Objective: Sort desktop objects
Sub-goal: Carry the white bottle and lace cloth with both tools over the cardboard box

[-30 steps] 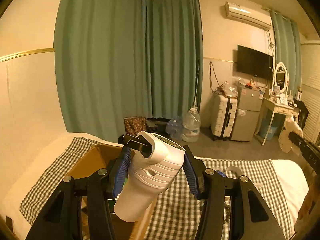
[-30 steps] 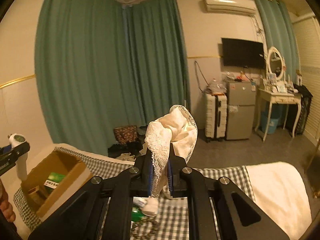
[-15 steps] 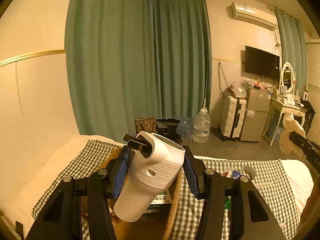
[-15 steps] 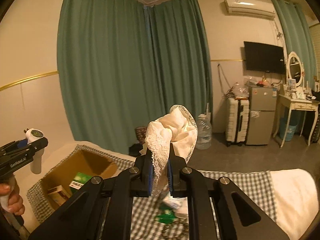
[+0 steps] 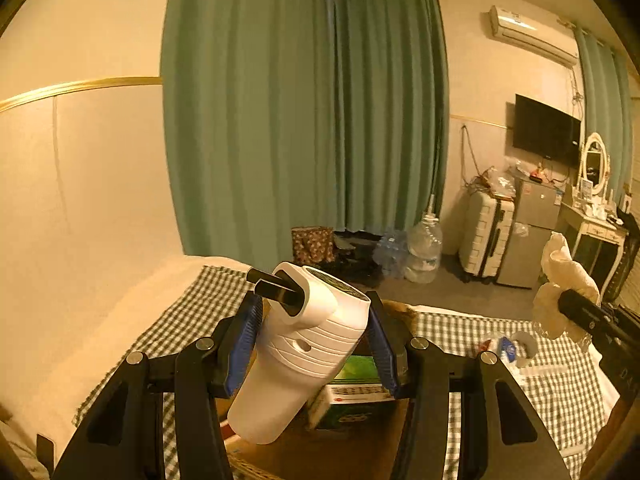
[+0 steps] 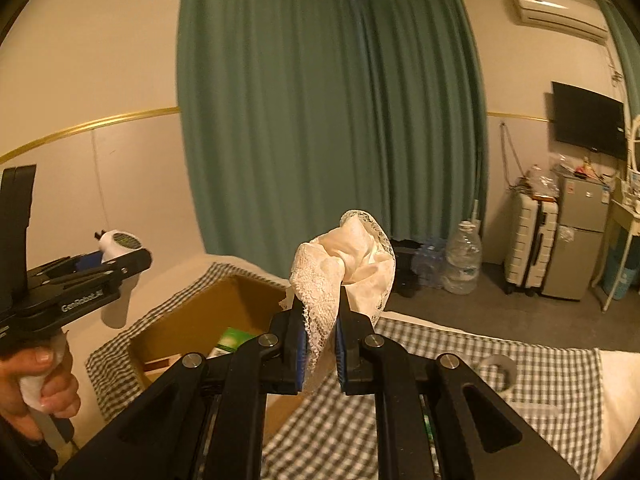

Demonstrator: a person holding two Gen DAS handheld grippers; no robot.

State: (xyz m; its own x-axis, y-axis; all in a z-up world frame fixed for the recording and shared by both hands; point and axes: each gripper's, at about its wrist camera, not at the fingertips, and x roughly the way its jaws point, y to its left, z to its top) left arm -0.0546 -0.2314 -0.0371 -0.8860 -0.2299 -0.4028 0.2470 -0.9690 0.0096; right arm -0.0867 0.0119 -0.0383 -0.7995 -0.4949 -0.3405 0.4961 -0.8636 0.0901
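My left gripper (image 5: pixel 316 340) is shut on a white handheld device with two black prongs (image 5: pixel 304 344), tilted, held over an open cardboard box (image 5: pixel 336 444). In the right wrist view that left gripper (image 6: pixel 104 268) hangs left of the same box (image 6: pixel 188 328), a hand (image 6: pixel 40 384) gripping its handle. My right gripper (image 6: pixel 320 344) is shut on a cream lace-edged cloth (image 6: pixel 344 260) that bunches above the jaws, just right of the box. In the left wrist view the cloth (image 5: pixel 564 288) and right gripper show at far right.
The box holds a green-and-white carton (image 5: pixel 356 392) and smaller packs. A checked cloth (image 6: pixel 520 360) covers the table, with a tape roll (image 6: pixel 496 368) and small items (image 5: pixel 500 348) on it. Green curtains, a water jug, a suitcase and a fridge stand behind.
Both grippers have swung left across the table with their loads. The box now lies right under the left gripper and close to the right gripper's left side.
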